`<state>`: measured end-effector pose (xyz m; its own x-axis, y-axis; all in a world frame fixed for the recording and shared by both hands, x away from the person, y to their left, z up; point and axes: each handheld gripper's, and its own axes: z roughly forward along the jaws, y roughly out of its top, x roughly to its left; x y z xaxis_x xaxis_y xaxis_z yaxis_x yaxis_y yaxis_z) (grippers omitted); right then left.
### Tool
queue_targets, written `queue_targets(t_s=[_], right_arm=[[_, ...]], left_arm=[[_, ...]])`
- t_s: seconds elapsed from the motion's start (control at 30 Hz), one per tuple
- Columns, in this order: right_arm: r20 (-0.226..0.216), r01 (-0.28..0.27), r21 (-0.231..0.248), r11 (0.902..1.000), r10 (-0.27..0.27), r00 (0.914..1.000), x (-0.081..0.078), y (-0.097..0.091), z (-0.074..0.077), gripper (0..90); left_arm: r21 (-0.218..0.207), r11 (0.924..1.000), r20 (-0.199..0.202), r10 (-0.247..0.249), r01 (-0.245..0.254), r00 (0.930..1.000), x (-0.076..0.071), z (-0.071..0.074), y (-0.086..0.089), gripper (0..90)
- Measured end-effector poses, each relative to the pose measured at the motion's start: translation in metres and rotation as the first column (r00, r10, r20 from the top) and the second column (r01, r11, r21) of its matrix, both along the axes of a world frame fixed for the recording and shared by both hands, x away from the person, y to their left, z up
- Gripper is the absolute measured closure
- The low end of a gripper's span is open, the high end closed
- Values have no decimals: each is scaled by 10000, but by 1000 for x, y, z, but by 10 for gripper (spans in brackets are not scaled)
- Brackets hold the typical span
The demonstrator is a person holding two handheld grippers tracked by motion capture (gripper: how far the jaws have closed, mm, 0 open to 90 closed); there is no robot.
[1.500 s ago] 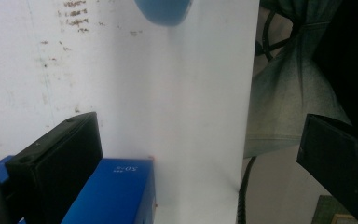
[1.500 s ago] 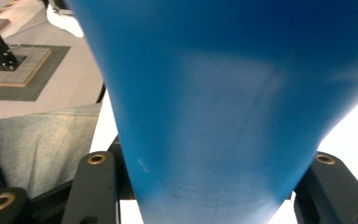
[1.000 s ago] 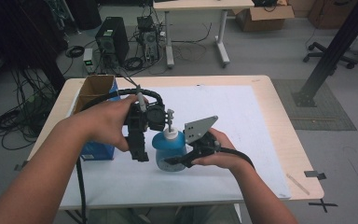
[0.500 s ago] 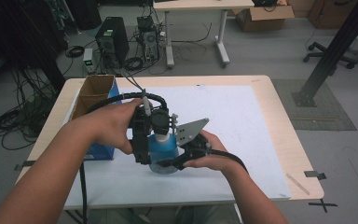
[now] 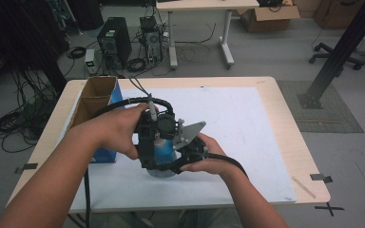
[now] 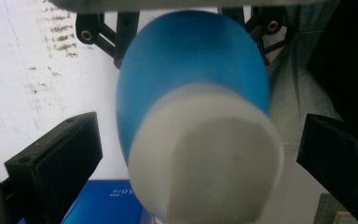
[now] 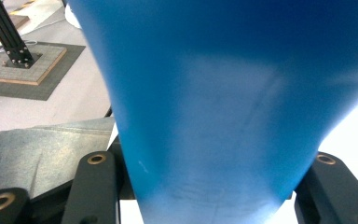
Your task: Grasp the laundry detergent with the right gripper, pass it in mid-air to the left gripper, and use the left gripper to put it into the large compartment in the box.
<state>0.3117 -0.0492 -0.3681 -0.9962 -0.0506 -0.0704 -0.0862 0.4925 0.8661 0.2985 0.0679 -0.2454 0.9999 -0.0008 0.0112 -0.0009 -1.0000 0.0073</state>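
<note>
Cardboard box (image 5: 95,97) stood at the bench's (image 5: 266,95) left edge. Left gripper (image 5: 149,142) hung over the blue bottle's (image 5: 164,151) white cap (image 6: 209,154), jaws spread wide either side, not touching it. Bottle sat tilted above the white sheet (image 5: 247,123), mid-bench. Right gripper (image 5: 180,159) was clenched around the bottle's lower body.

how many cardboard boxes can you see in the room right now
2. One open box stands at the table's left edge, beside the person's left arm. Another box sits on the floor beyond the far desk. More may be hidden in the dark clutter at left.
</note>
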Motion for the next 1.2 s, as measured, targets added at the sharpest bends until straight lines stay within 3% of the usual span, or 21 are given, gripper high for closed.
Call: queue_targets(t_s=[0.57,0.97,1.2], right_arm=[[231,34,48,10000,-35,9997,0,3,2,452],[219,12,91,10000,-14,9998,0,1,4,451],[271,95,137,9999,-98,9996,-1,3,5,451]], left_arm=[[-43,9999,143,121,-121,9998,-1,-5,-3,4],[-77,10000,98,58,-58,9999,0,-3,-3,125],[-70,9999,191,102,-100,9998,-1,-3,-2,148]])
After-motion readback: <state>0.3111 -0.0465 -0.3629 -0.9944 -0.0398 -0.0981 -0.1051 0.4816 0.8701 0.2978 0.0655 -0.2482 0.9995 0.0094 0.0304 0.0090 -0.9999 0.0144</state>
